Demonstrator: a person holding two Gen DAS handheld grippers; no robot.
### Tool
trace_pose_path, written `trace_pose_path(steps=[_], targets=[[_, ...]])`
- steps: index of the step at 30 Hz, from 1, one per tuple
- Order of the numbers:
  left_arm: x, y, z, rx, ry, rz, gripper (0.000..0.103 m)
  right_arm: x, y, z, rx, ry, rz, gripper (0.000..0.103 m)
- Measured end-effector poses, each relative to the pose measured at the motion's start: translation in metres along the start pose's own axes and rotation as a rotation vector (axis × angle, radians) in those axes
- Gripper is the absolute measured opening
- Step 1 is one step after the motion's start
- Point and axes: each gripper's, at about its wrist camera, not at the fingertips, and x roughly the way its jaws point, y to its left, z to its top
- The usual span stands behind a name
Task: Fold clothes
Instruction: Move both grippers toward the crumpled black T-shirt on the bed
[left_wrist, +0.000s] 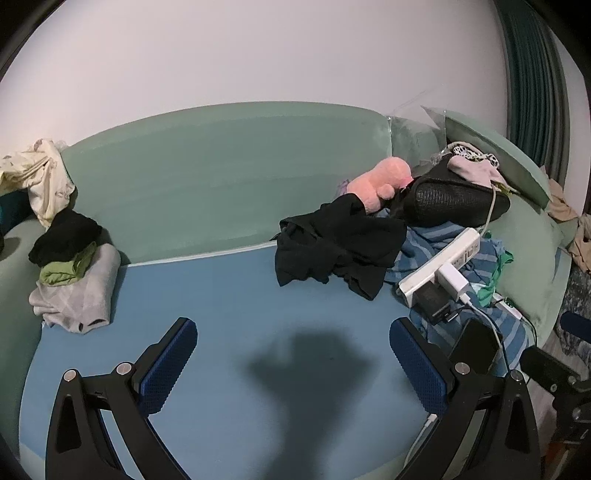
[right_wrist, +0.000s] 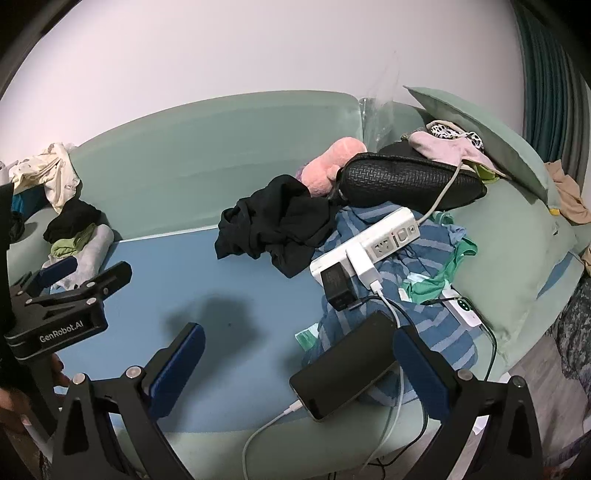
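**Two empty claws over a sofa with clothes at both ends**

The landmark is the blue seat cover of the green sofa. Both claws hover above its bare middle: the left claw has its blue pads spread wide with nothing between them, and the right claw is likewise spread and empty, though a dark phone on its cable lies beneath it at the cover's right edge.

At the cover's left end sits a small stack: a grey garment below, a green one on it, a black one on top. It looks roughly gathered, perhaps loosely folded; the views do not settle that. At the cover's right rear a black garment lies crumpled, clearly unfolded. Beside it a blue striped cloth is rumpled under a white power strip and its chargers, with a green piece further right.

By this judgement the right-hand heap remains to be folded; the strip and phone would need clearing off the striped cloth.
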Motion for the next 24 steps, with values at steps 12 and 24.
trace_pose_path(steps=[12,24], targets=[[-0.015,0.004,0.010,-0.010,-0.033,-0.006,0.103,-0.015,0.007,-0.002,-0.049,-0.063,0.002,0.103],[-0.025,0.004,0.011,-0.017,-0.052,0.001,0.103,-0.018,0.007,-0.003,-0.054,-0.085,0.023,0.103]])
